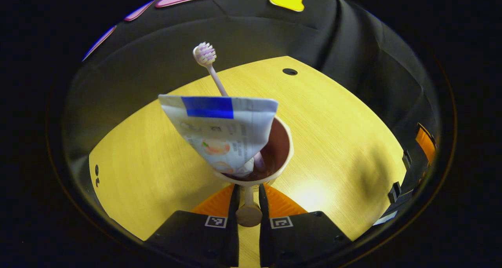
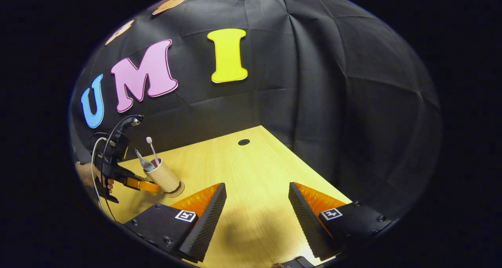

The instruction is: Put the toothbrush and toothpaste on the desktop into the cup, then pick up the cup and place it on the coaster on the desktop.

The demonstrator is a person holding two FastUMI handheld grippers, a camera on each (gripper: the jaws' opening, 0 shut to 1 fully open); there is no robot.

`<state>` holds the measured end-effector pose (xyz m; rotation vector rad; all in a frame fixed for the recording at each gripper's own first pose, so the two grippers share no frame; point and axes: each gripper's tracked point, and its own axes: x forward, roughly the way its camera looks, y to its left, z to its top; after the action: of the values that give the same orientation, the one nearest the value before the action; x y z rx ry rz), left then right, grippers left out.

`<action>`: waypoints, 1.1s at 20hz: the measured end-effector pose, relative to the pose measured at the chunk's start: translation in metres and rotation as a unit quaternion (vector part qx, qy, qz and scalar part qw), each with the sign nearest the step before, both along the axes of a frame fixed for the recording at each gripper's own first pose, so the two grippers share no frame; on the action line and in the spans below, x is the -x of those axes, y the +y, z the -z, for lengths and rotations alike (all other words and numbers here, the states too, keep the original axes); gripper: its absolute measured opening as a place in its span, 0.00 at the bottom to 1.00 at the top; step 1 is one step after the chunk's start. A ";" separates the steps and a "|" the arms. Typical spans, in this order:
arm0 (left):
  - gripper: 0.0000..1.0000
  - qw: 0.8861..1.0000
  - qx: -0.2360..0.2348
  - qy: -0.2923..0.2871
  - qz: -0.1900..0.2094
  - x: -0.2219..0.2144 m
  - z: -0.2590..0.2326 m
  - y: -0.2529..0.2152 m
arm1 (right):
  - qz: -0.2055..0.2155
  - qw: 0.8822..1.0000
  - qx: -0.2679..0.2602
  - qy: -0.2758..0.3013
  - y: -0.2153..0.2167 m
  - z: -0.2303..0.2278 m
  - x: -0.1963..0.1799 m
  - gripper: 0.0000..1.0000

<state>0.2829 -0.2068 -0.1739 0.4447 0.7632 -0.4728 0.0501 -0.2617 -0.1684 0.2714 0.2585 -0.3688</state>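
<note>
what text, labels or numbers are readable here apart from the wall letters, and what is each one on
toothpaste tube: small print and pictures under a blue band, too blurred to read.
square tags on the left gripper and the right gripper: black-and-white code patterns, no words or numbers.
cup: plain side, no text on it.
Nothing here can be quoted as readable text.
</note>
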 end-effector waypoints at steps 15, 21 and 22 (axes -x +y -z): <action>0.86 0.999 0.024 -0.016 -0.033 0.022 0.001 0.023 | -0.032 0.999 0.001 0.003 0.021 -0.004 0.000 0.98; 0.98 0.990 0.106 -0.082 -0.043 0.083 -0.050 0.054 | -0.050 0.999 0.005 -0.006 0.044 -0.019 0.006 0.98; 0.98 0.987 0.120 -0.098 -0.048 0.095 -0.061 0.059 | -0.053 0.999 0.006 -0.009 0.049 -0.024 0.007 0.98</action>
<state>0.1879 -0.1479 -0.1125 0.2238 0.5278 -0.4170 0.0433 -0.2123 -0.1446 0.2472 0.2511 -0.2632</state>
